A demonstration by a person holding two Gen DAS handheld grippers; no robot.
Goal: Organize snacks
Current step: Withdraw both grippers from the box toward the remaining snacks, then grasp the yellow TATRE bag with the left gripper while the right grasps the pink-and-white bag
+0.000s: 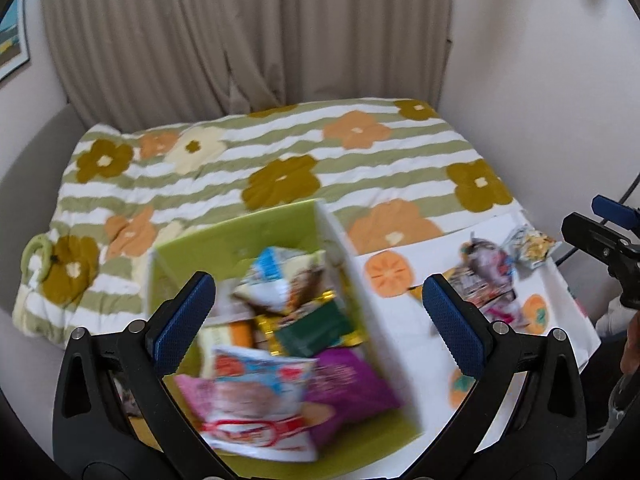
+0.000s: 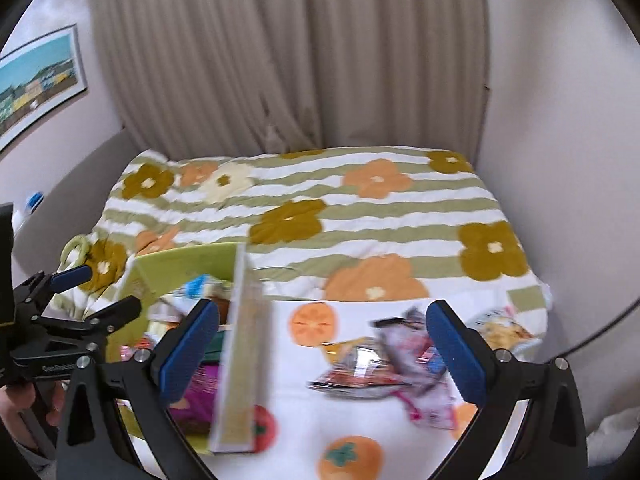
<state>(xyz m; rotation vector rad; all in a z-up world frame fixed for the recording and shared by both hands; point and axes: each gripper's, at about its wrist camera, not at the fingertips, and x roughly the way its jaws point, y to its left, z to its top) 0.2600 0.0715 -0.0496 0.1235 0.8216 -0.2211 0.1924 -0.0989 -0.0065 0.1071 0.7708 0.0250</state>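
Observation:
A green-lined open box (image 1: 240,232) on the bed holds several snack packets, among them a red-and-white one (image 1: 256,396), a purple one (image 1: 352,380) and a dark green one (image 1: 316,328). My left gripper (image 1: 320,320) is open and empty above the box. Loose snack packets (image 1: 488,276) lie on a white cloth with orange fruit prints (image 1: 404,336) to the right of the box. My right gripper (image 2: 322,352) is open and empty over that cloth, between the box wall (image 2: 240,360) and the loose packets (image 2: 384,364). A yellow packet (image 2: 504,332) lies farther right.
A green-striped floral blanket (image 1: 280,160) covers the bed behind the box. Beige curtains (image 1: 240,32) hang at the back, a white wall (image 1: 540,80) stands on the right, and a framed picture (image 2: 40,80) hangs at left. The left gripper shows in the right wrist view (image 2: 96,288).

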